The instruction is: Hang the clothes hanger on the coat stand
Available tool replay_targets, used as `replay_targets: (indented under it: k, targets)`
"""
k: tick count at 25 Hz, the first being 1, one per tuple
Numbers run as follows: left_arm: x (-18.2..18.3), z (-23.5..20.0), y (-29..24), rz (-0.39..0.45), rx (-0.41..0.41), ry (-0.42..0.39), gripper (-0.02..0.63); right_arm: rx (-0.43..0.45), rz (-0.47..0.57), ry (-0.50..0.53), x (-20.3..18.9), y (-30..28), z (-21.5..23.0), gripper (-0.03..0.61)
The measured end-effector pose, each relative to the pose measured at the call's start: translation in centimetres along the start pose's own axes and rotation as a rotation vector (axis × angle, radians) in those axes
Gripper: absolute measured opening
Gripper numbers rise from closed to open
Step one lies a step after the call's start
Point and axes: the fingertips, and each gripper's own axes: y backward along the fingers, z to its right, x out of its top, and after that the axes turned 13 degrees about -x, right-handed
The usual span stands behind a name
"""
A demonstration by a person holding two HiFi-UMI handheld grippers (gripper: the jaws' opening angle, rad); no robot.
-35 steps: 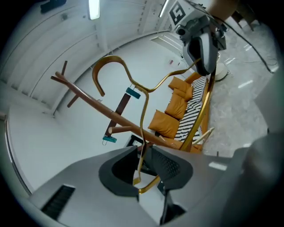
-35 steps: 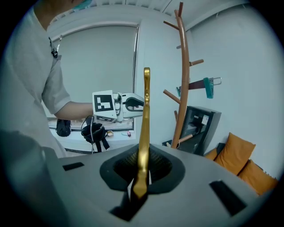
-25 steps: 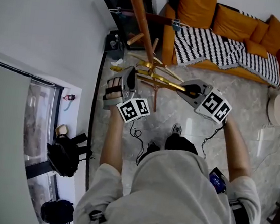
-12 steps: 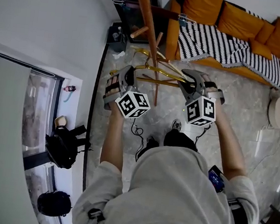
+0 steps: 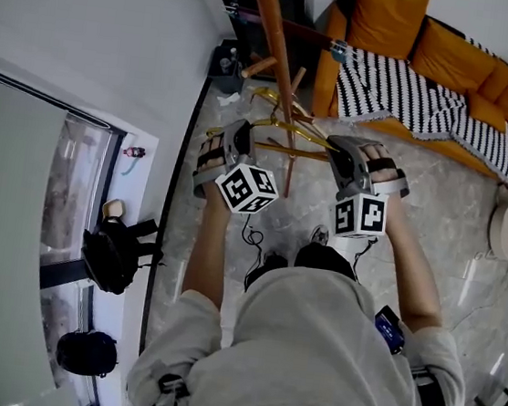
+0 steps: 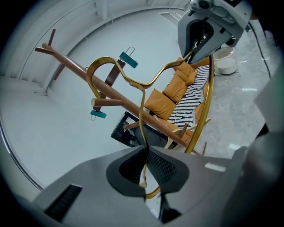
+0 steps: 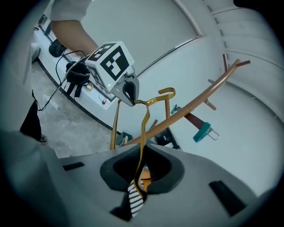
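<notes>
The slim gold metal clothes hanger [image 6: 206, 106] sits just above the middle of the head view, held up roughly level by both ends. The coat stand [image 5: 275, 53], a brown wooden pole with short pegs, slants down from the top edge and crosses it.

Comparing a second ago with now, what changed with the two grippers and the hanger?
The right gripper rolled, swinging its marker cube from the outer side round toward the person, and drew in toward the coat stand. Its jaws have just been closing and now pinch the hanger. Unchanged: the left gripper stays clamped on the hanger's other end, and the hanger is not yet on the stand.
</notes>
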Motion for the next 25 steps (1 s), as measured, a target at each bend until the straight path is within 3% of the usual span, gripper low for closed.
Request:
replay_targets:
  k: [11, 18, 25]
  targets:
    - [1.5, -2.6, 0.0, -0.047, 0.071, 0.025, 0.023, -0.015, 0.071, 0.006, -0.2, -1.9, 2.8, 0.018]
    - [1.7, -5.7, 0.2, -0.025, 0.098, -0.009, 0.023, -0.041, 0.070, -0.030, 1.3, -3.1, 3.7, 0.018]
    - [0.5, -7.0, -1.4, 0.003, 0.066, -0.011, 0.023, -0.045, 0.026, -0.016, 2.4, -4.7, 3.3, 0.018]
